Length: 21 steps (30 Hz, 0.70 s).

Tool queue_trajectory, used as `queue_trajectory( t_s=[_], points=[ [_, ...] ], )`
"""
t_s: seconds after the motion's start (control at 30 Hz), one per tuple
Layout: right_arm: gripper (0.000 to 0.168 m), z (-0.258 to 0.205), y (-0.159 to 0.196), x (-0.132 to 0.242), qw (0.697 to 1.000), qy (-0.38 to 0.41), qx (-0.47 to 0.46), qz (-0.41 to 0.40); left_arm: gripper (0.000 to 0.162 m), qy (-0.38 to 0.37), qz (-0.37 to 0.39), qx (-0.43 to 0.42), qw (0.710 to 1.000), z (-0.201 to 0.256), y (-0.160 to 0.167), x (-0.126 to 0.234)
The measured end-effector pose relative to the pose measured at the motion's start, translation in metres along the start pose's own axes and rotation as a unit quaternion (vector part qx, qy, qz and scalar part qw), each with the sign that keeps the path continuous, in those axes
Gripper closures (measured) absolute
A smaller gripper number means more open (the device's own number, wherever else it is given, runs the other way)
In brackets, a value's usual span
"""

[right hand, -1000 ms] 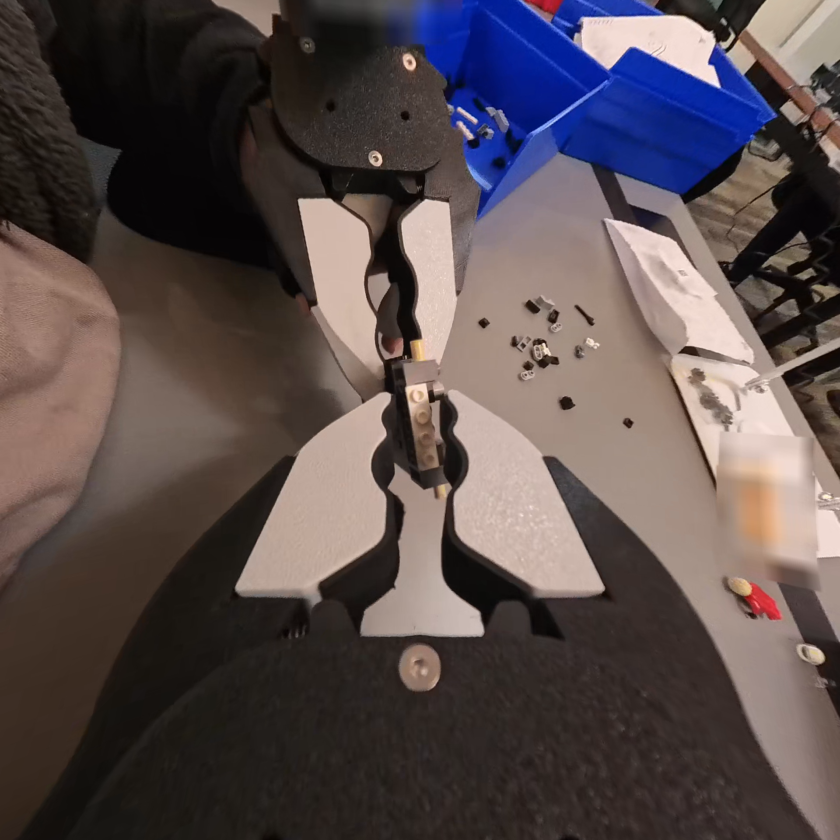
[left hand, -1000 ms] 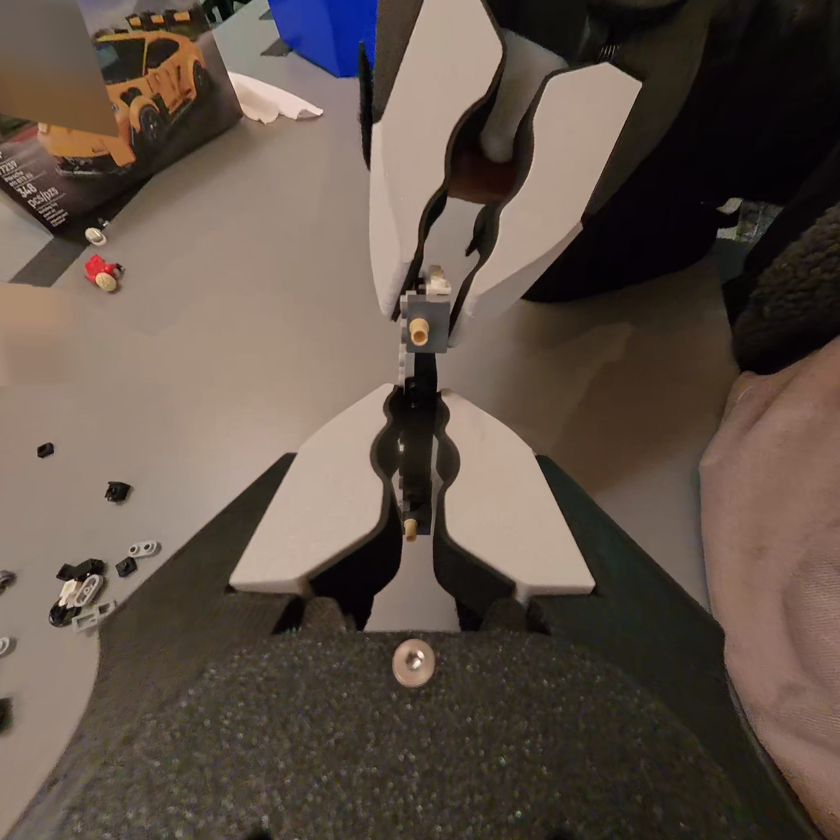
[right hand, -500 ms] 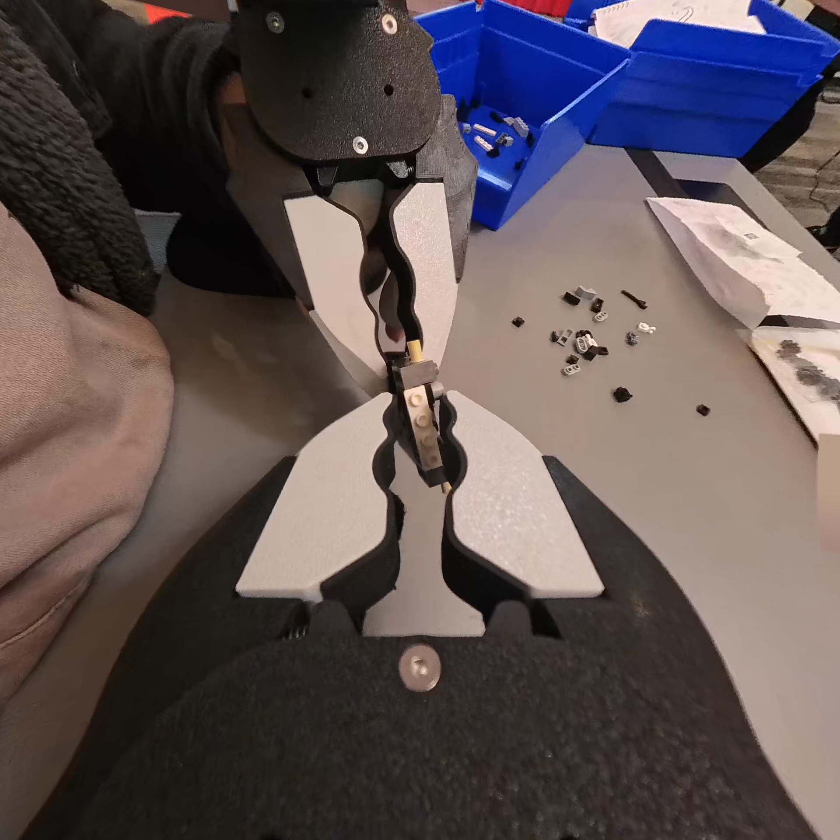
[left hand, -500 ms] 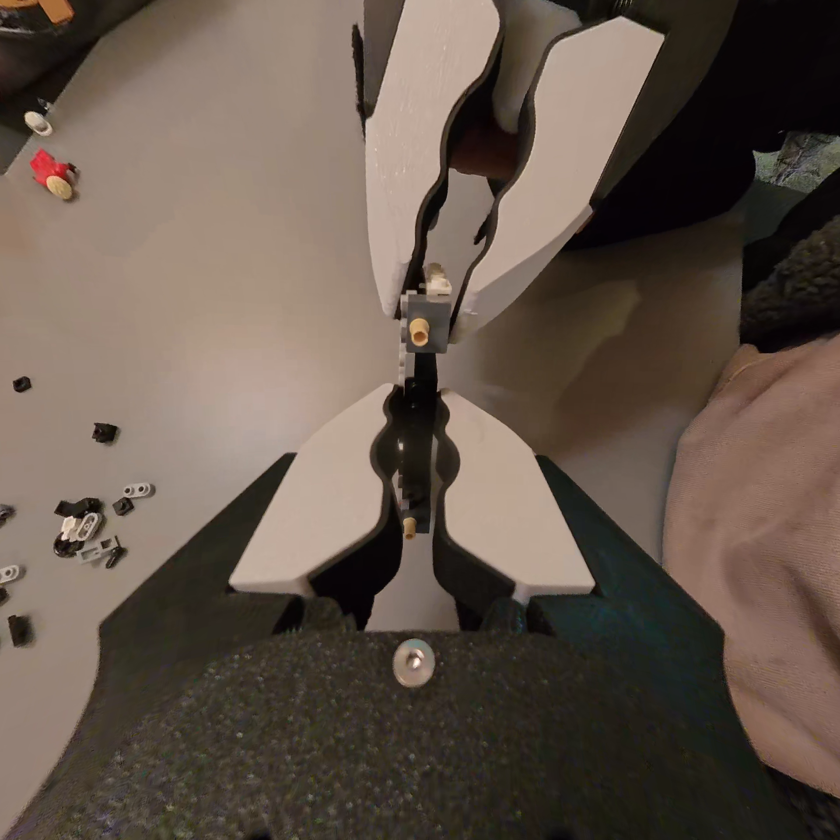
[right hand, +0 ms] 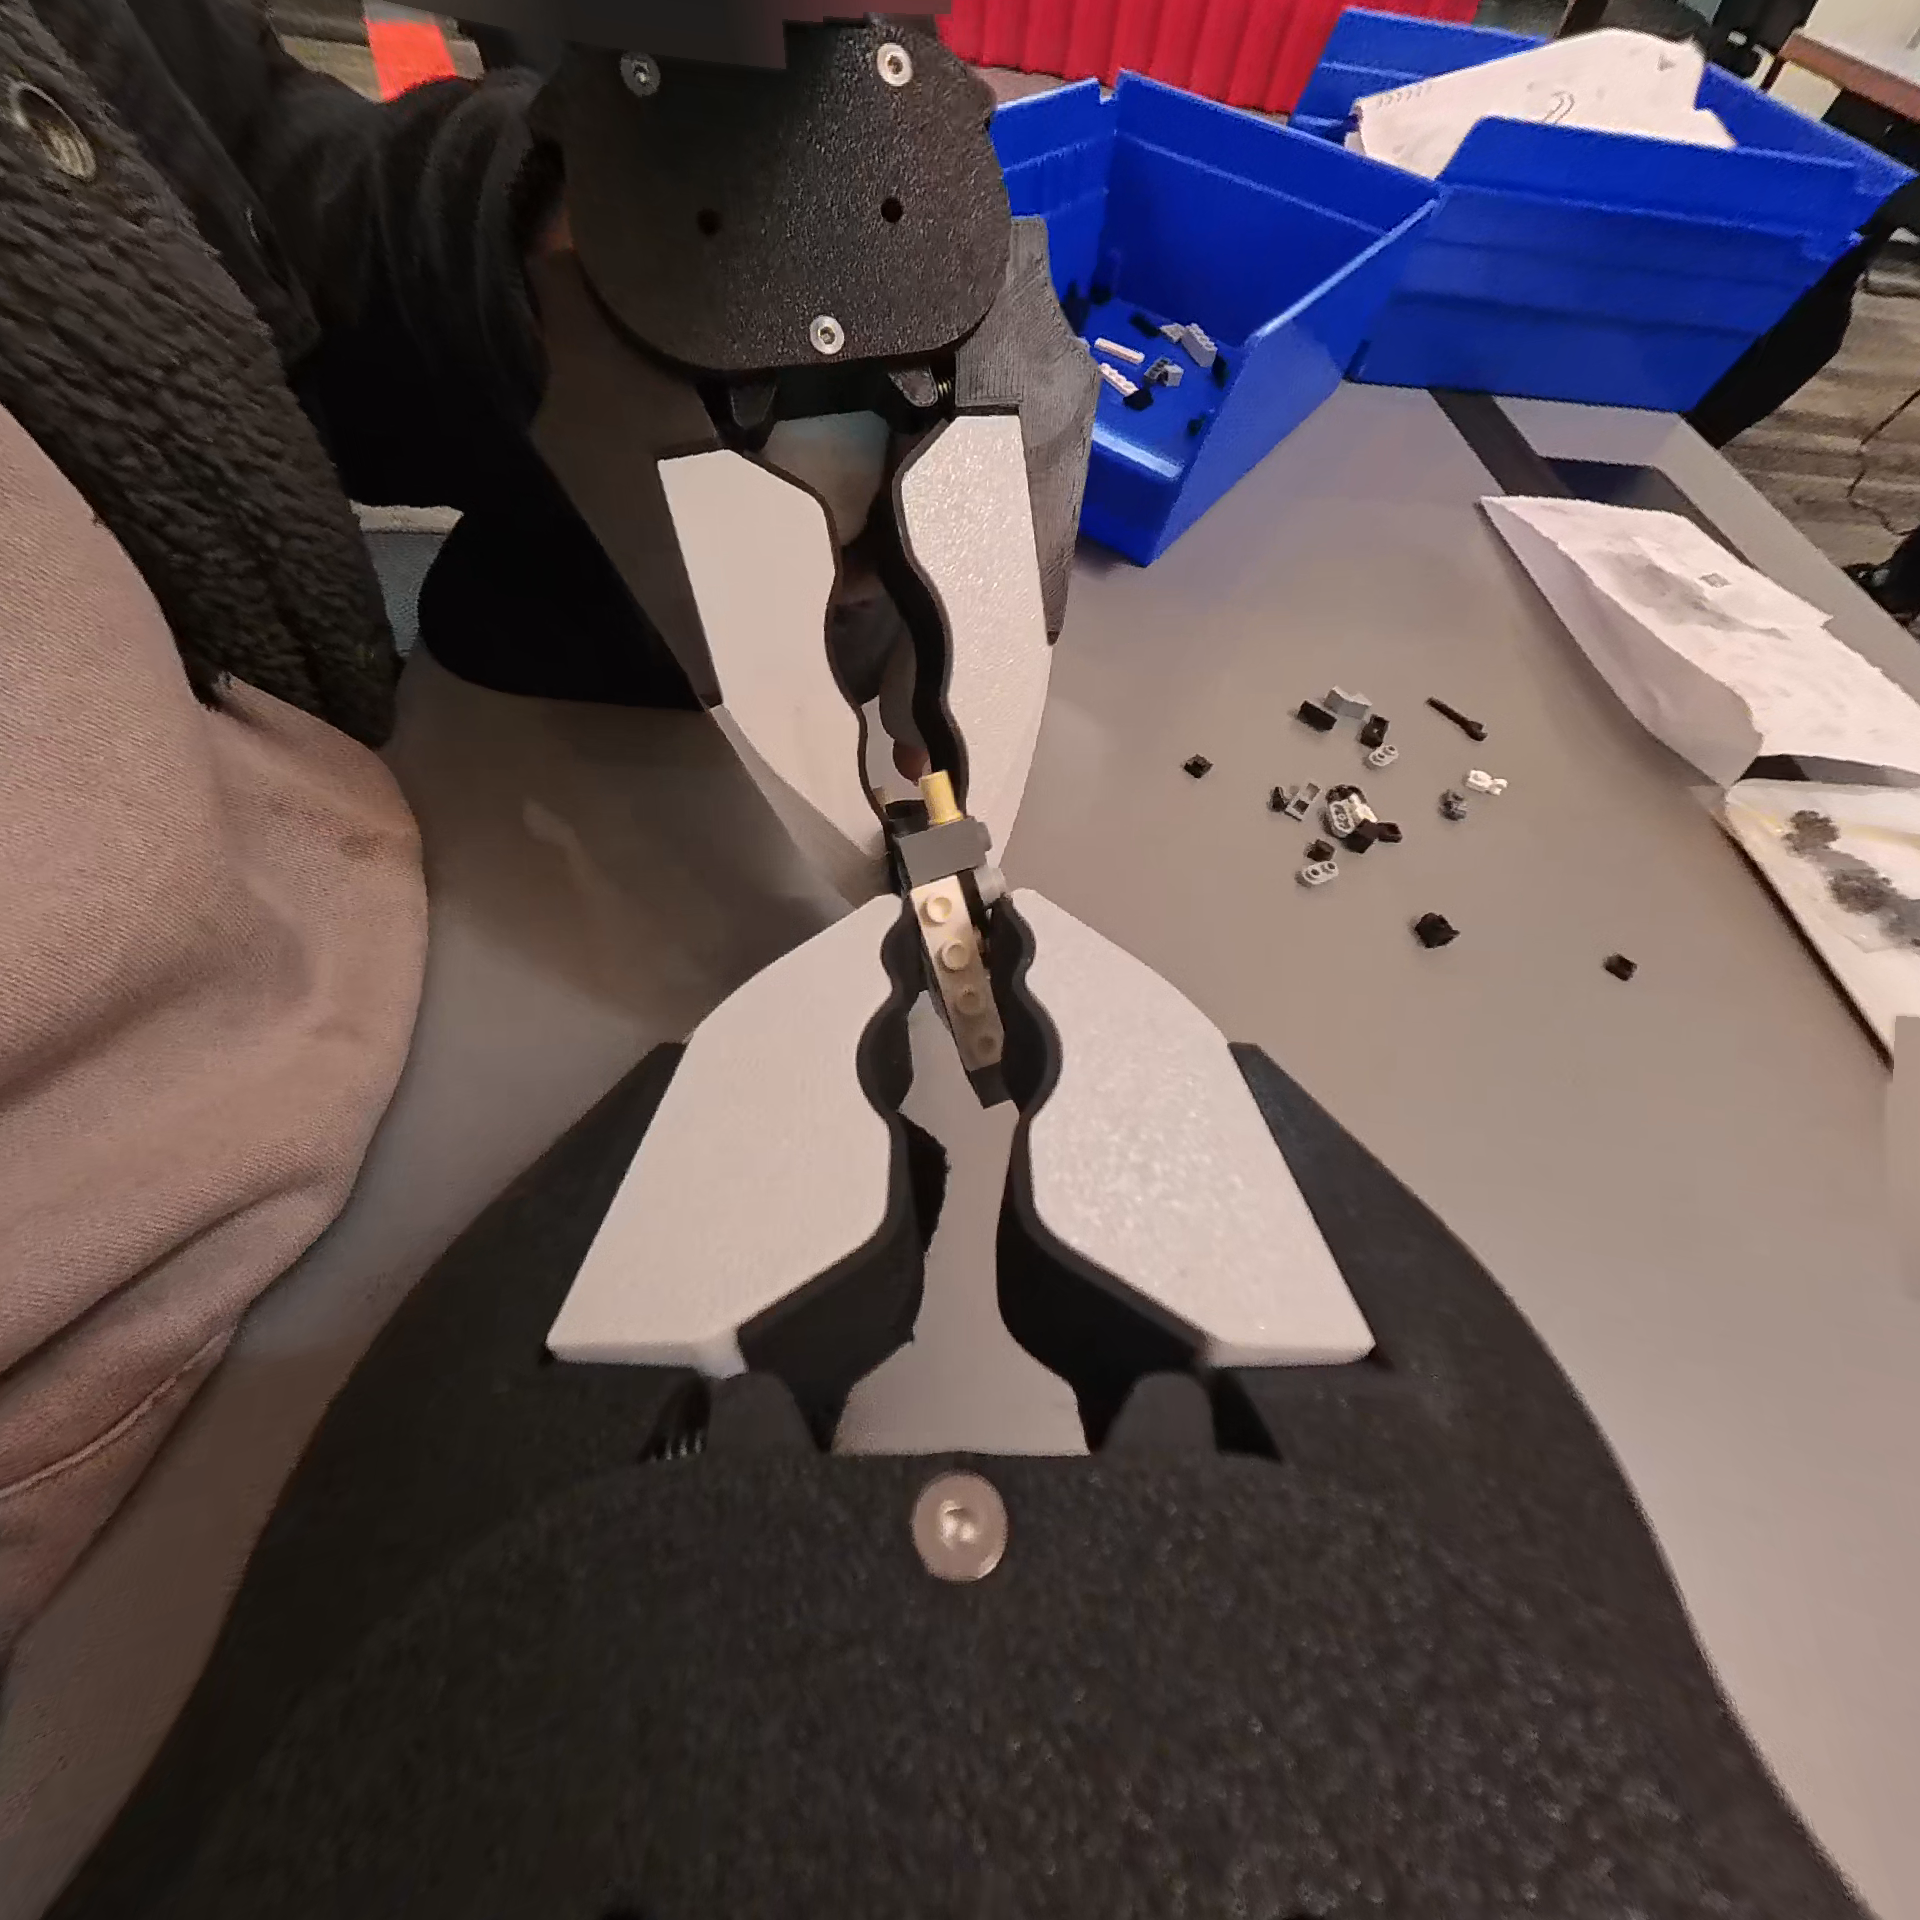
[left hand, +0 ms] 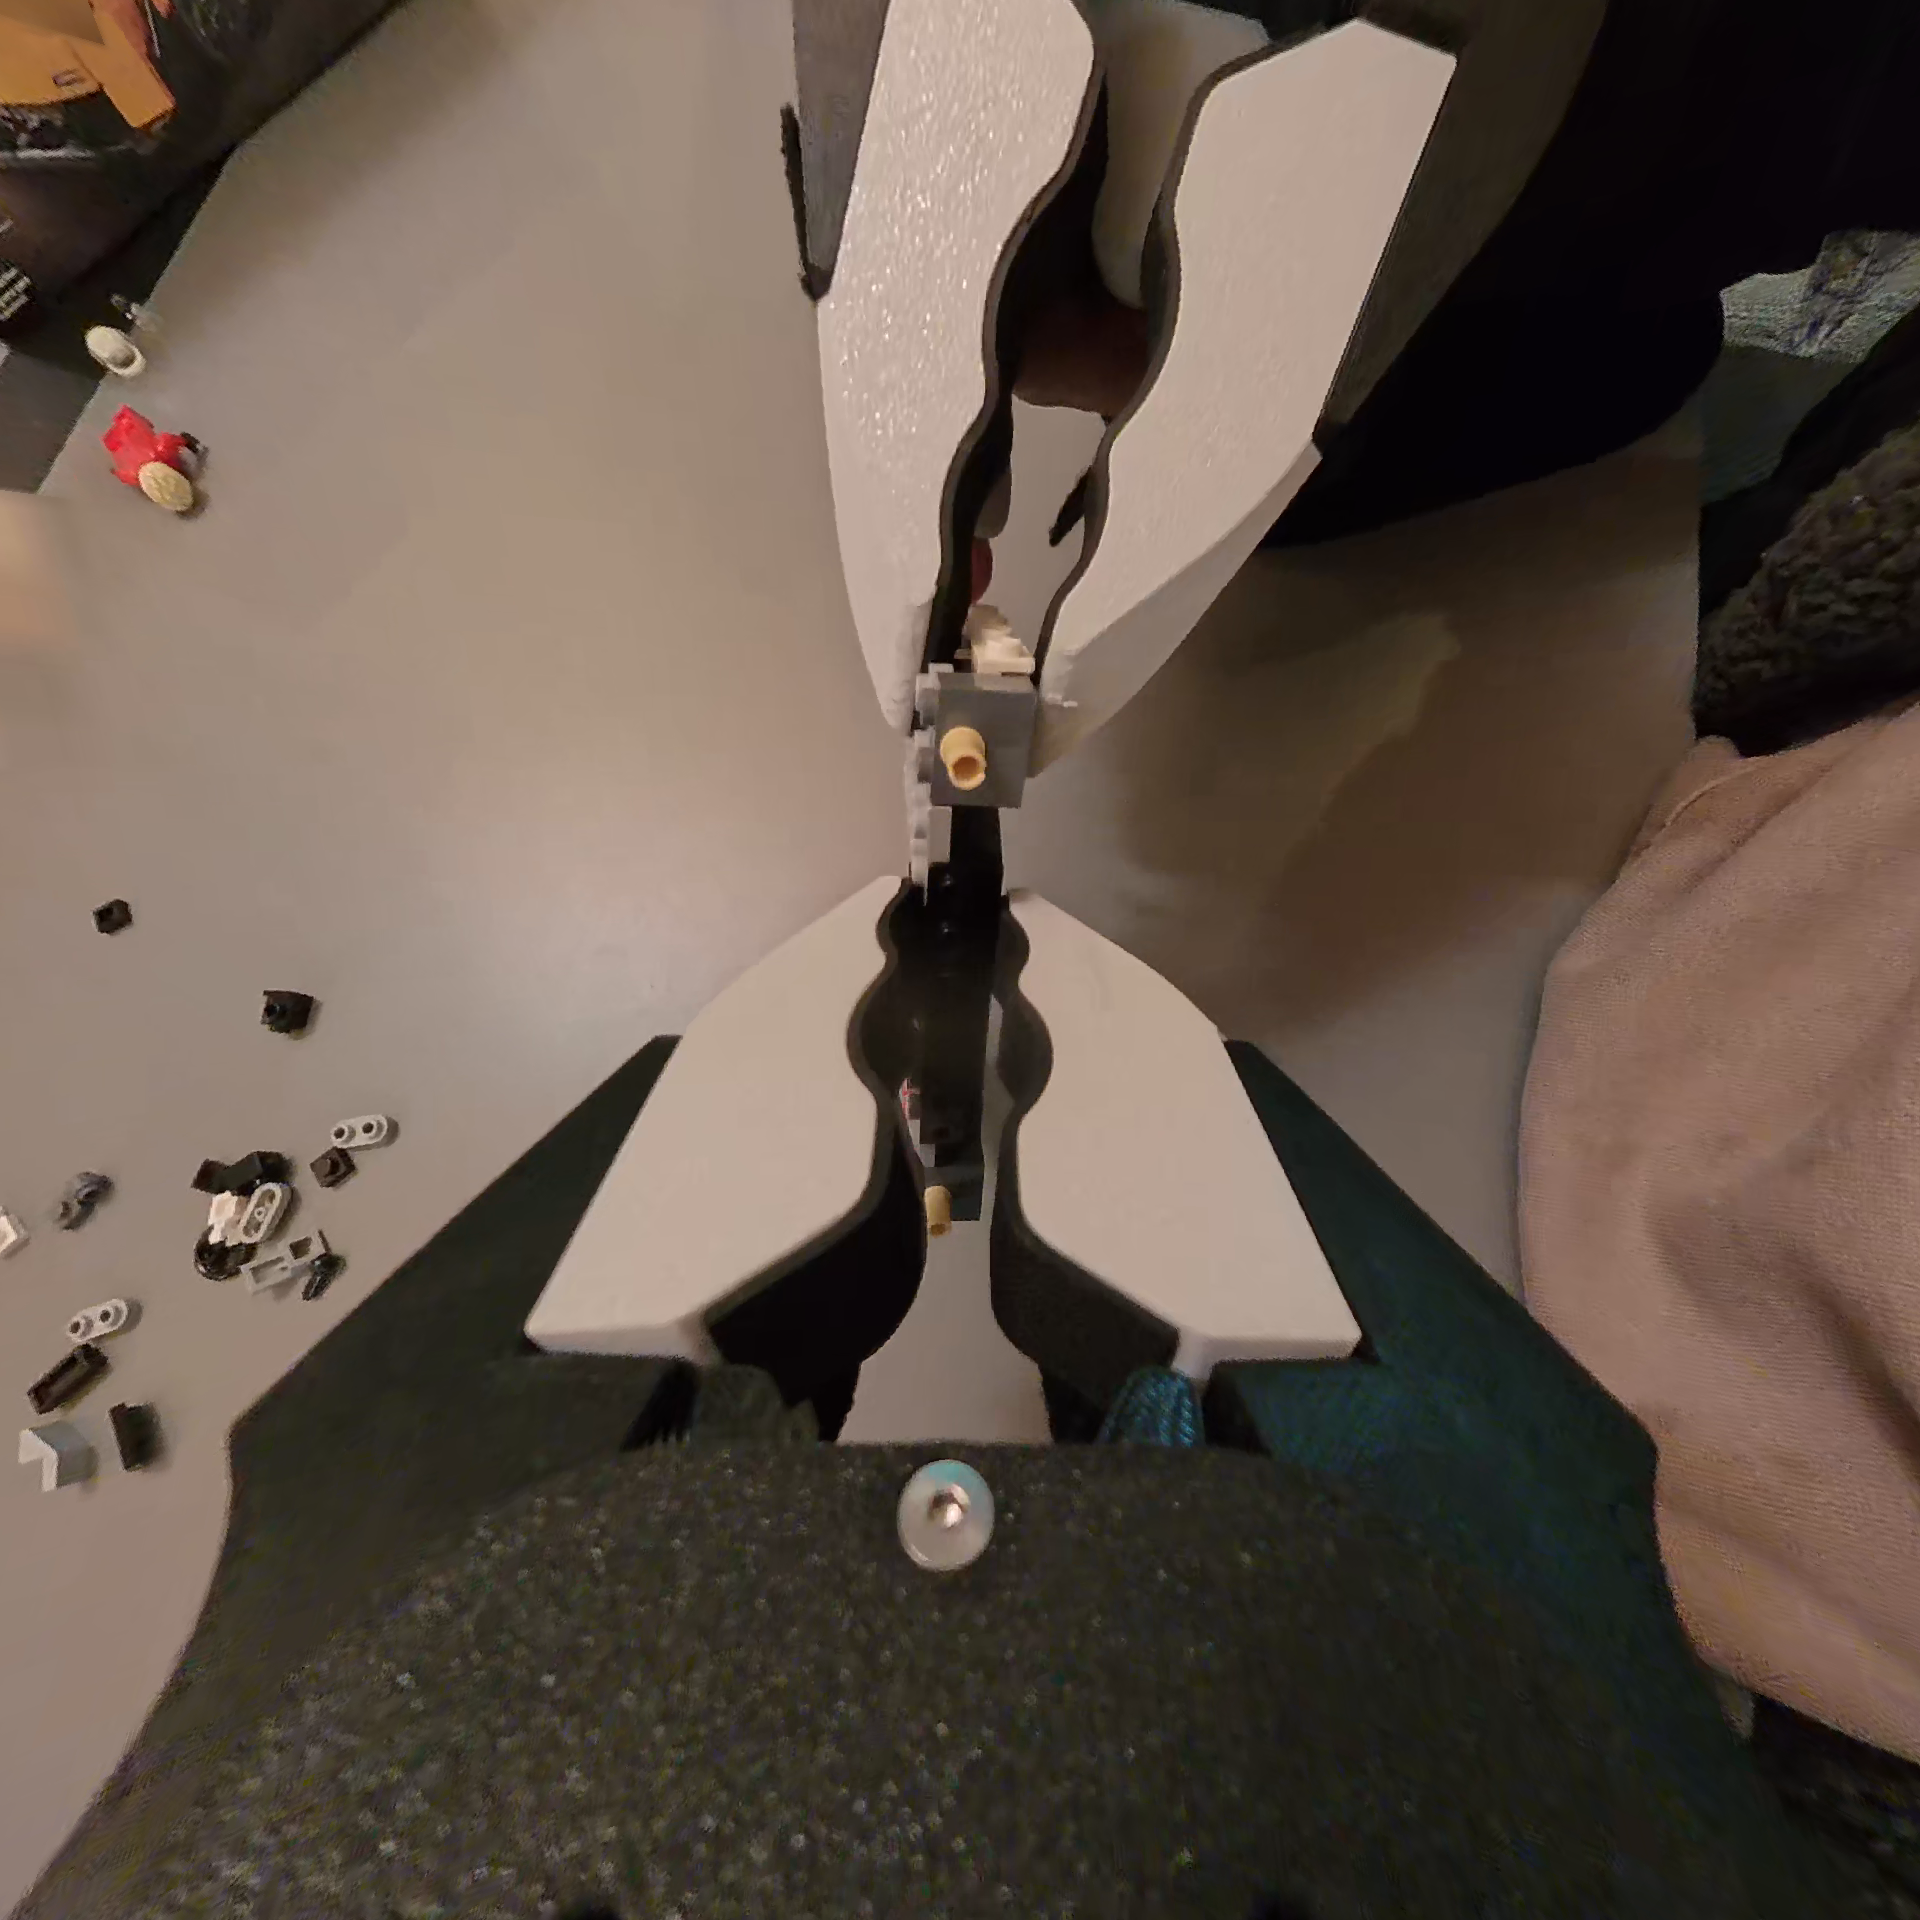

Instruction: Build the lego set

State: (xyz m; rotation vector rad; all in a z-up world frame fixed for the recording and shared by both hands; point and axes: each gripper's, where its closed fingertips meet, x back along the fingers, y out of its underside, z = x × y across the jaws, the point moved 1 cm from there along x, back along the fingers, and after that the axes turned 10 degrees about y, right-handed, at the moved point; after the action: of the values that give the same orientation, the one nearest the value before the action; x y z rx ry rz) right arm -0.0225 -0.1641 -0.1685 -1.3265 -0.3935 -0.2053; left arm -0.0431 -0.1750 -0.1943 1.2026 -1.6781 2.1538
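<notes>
A small lego assembly is held between both grippers, above the grey table (left hand: pixel 520 675). It has a black bar (left hand: pixel 951 1039), a dark grey block (left hand: pixel 982 748) with a tan pin (left hand: pixel 961 750), and a light grey studded plate (right hand: pixel 961 977). My left gripper (left hand: pixel 954 899) is shut on the black bar end. My right gripper (right hand: pixel 954 904) is shut on the end with the studded plate and grey block. The two meet tip to tip: the right gripper (left hand: pixel 982 696) enters the left wrist view from above, and the left gripper (right hand: pixel 930 821) enters the right wrist view from above.
Several small loose pieces (left hand: pixel 249 1205) lie on the table, also seen in the right wrist view (right hand: pixel 1340 810). A red piece (left hand: pixel 145 457) and the set's box (left hand: pixel 83 104) lie farther off. Blue bins (right hand: pixel 1247 312), paper sheets (right hand: pixel 1683 623) and a person's clothing (right hand: pixel 156 935) border the space. Both grippers' tips are close together, under 4 cm apart.
Both grippers have kept their hold on the assembly and shifted together. The right wrist view has tipped up, so the bins look nearer, and the assembly sits more slanted in the right gripper.
</notes>
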Motion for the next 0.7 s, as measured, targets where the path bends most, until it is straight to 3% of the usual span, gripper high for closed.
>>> queue_trajectory(
  t_s=[0.4,0.53,0.7],
  points=[
    [0.153,-0.001,0.001,0.001,0.999,0.011,-0.039,0.019,0.150,0.017,-0.023,0.042,0.999,0.004,0.000,0.001],
    [0.150,0.000,-0.001,0.001,0.999,0.011,-0.030,0.009,0.151,0.050,-0.018,0.076,0.996,0.007,-0.001,-0.001],
    [0.151,0.000,-0.001,0.000,0.996,-0.024,-0.082,0.004,0.150,0.118,0.015,0.133,0.984,0.011,-0.003,-0.001]
  ],
)
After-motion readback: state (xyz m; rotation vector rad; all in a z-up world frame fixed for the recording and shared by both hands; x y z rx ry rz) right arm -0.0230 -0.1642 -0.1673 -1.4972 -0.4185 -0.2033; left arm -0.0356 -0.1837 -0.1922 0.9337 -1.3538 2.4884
